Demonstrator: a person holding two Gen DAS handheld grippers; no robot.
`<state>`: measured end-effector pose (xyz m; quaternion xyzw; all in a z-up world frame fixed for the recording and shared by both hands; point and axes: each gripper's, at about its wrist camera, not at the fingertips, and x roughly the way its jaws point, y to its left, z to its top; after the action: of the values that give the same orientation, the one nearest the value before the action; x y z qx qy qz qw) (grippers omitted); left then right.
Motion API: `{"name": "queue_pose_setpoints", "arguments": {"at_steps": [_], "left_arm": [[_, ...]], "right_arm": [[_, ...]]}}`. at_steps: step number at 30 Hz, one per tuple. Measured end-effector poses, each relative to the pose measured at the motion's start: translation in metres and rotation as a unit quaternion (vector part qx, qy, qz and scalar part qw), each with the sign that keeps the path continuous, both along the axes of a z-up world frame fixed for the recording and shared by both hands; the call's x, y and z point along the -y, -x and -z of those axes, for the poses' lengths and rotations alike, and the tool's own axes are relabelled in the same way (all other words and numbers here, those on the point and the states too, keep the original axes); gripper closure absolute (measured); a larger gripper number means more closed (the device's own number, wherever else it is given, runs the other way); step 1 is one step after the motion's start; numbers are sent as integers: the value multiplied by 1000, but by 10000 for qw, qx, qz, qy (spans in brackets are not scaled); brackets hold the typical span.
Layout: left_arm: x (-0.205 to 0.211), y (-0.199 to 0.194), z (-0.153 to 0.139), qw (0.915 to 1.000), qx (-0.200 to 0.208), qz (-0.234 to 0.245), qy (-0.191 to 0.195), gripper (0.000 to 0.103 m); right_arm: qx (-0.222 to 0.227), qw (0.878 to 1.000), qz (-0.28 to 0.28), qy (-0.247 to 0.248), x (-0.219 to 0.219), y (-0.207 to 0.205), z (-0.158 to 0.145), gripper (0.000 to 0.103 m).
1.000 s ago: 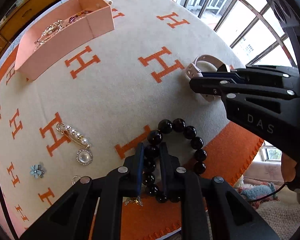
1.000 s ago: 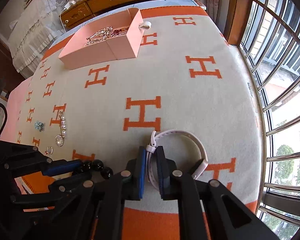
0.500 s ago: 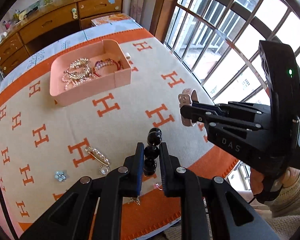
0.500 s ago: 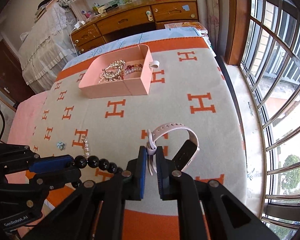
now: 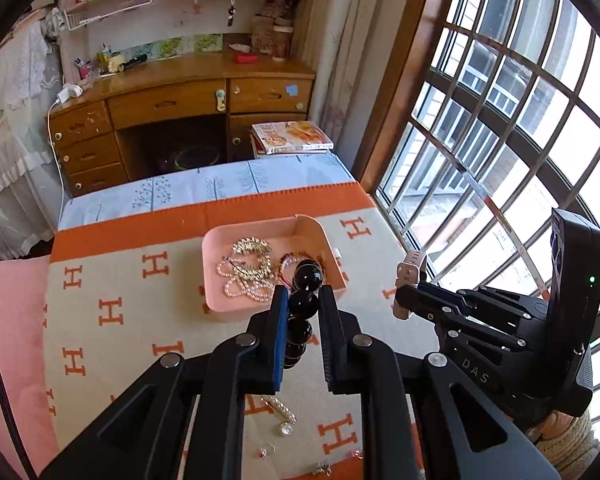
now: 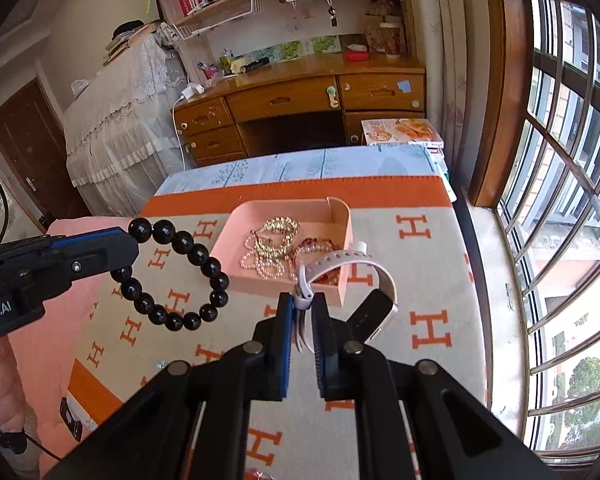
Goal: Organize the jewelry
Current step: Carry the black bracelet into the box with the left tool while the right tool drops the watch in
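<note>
Black bead bracelet (image 6: 176,274): clamped in left gripper (image 5: 303,306), hanging as a full ring at centre left of the right wrist view; the left wrist view shows it only edge-on, a column of beads between the pads.
Pale pink watch (image 6: 354,280): strap pinched between the closed fingers of the right gripper (image 6: 303,308), dark face hanging lower right of the tips.
Pink tray (image 5: 216,276): frame centre on the blanket, holding a pearl strand (image 5: 240,286), gold pieces and red beads.
Writing, left view: "DAS" on right gripper body, lower right.
Writing, right view: "obot.AI", partial, on left gripper body, left edge.
Blanket (image 6: 432,280): beige with orange "H" letters, orange border.
Left view only: pearl pin (image 5: 280,410) and small trinkets, bottom centre.
Right view only: door and lace-draped furniture, upper left.
</note>
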<state>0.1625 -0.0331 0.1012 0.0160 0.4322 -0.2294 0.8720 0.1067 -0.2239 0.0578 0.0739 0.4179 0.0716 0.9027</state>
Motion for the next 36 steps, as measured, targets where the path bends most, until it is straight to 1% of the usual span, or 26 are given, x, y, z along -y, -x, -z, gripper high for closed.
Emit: {"name": "queue_pose_setpoints", "arguments": {"at_steps": [2, 5, 7, 10, 13, 16, 22, 27, 30, 32, 33, 34, 35, 36], "left_arm": [[-3, -9, -5, 9999, 106, -90, -5, 91], [-4, -25, -5, 9995, 248, -182, -58, 91], [-3, -35, -1, 9993, 294, -224, -103, 91], [-1, -52, 15, 9990, 288, -287, -192, 91], [2, -67, 31, 9986, 308, -323, -276, 91], [3, -79, 46, 9983, 389, -346, -275, 91], [7, -106, 82, 9992, 155, -311, -187, 91], [15, -115, 109, 9994, 48, -183, -278, 90], [19, -117, 118, 9993, 19, -138, -348, 90], [19, -118, 121, 9991, 30, -133, -404, 89], [19, -118, 123, 9990, 45, -114, -419, 87], [18, -116, 122, 9991, 55, -90, -423, 77], [18, -115, 121, 9990, 71, -81, -427, 61], [15, -113, 119, 9988, 122, -145, -450, 56]], "right_arm": [[64, 10000, -18, -44, -1, -12, -6, 94], [88, 9999, -48, -124, -3, -31, -9, 94], [46, 9998, -85, -181, -5, -44, -8, 94], [-63, 9995, -117, -273, -8, -60, 0, 94], [-174, 9992, -124, -329, -9, -78, 10, 94], [-308, 9988, -102, -375, -8, -93, 23, 94], [-632, 9974, -64, -338, -10, -119, 55, 94], [-878, 9955, -93, -338, -15, -136, 80, 93], [-1038, 9939, -117, -358, -19, -143, 91, 90], [-1157, 9924, -147, -388, -21, -146, 97, 90], [-1197, 9916, -183, -449, -21, -147, 99, 89], [-1200, 9914, -189, -484, -21, -146, 100, 89], [-1191, 9916, -177, -479, -22, -146, 100, 89], [-1173, 9919, -168, -463, -21, -144, 99, 89]]}}
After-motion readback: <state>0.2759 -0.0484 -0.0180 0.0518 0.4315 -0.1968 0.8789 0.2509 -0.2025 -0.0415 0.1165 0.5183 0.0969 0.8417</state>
